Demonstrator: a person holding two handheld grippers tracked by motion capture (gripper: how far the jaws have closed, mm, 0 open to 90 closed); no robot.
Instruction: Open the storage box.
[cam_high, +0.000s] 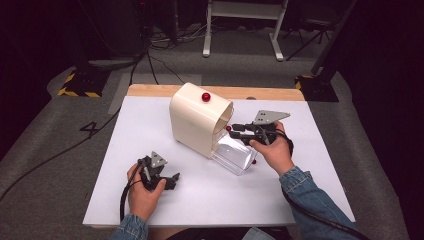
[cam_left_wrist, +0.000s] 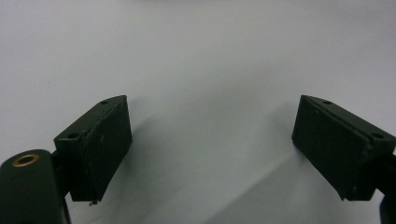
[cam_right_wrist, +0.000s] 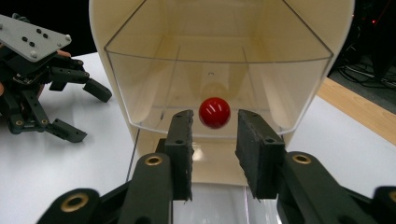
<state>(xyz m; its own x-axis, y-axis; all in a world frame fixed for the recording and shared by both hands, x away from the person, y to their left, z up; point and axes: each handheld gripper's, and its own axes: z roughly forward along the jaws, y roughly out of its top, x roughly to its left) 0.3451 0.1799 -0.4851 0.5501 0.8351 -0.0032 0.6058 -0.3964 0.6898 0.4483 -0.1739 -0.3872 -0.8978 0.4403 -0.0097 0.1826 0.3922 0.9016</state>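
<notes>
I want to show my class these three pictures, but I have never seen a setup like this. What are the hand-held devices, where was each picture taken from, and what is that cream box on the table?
A person sits at a white table, holding a two-jaw grasping tool in each hand. The high view looks down from above; the other two come from cameras riding on each tool.

The left tool rests open over bare table, holding nothing.

The right tool faces a cream box with a clear drawer pulled partly out. Its jaws are spread either side of the drawer's red knob, not closed on it. Another red knob sits on the box's top.
</notes>
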